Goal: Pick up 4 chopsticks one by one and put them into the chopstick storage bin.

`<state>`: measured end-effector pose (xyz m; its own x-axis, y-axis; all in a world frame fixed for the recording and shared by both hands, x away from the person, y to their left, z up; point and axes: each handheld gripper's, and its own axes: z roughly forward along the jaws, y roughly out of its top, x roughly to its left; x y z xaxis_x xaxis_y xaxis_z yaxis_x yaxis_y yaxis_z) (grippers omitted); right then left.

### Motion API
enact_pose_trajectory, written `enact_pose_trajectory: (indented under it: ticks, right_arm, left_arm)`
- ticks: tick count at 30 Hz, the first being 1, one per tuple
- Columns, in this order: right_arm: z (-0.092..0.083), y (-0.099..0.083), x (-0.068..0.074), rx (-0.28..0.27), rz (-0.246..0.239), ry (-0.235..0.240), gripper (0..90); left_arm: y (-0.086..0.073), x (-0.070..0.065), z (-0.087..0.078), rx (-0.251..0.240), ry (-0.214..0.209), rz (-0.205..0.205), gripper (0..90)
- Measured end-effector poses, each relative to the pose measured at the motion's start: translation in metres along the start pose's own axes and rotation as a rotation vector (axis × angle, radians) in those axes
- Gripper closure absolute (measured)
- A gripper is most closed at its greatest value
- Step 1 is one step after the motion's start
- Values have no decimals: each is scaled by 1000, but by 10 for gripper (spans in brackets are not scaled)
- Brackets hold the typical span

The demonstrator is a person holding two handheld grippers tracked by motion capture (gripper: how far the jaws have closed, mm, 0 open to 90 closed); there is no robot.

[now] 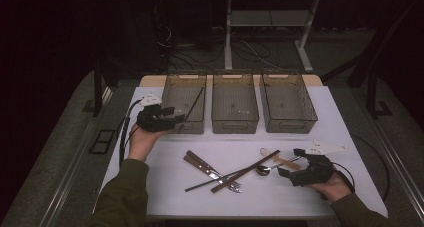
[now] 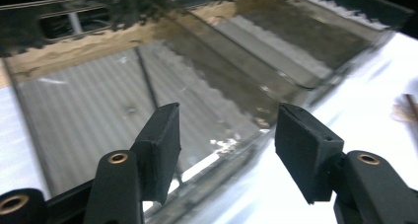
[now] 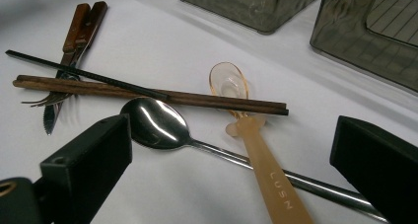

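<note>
Left gripper — jaws half open, empty, above the left bin; right gripper, wide open, should straddle the steel spoon squarely.

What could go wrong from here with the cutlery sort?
1. The black chopstick leans on the left bin's rim instead of lying flat; the left gripper, open right beside it, could knock it out.
2. The metal spoon lies under the translucent spoon and against the brown chopsticks; the open right gripper may drag them along.
3. The remaining black chopstick crosses the knife and fork, so the pile could shift.
</note>
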<state>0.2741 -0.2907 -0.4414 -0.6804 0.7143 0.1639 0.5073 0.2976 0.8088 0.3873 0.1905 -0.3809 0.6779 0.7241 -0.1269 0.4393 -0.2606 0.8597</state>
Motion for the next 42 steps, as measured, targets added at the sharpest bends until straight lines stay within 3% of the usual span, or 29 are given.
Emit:
enact_pose_trajectory:
  ticks: [10, 18, 42]
  right_arm:
    - [-1, 0, 2, -9, 17, 15, 24]
    - [-8, -2, 6, -33, 37, -14, 24]
    - [-6, -1, 6, -27, 19, -4, 24]
  left_arm:
    - [-7, -32, -2, 10, -70, 68, 371]
    - [-22, -52, -5, 26, -99, 100, 356]
    - [-65, -89, -21, 67, -185, 152, 336]
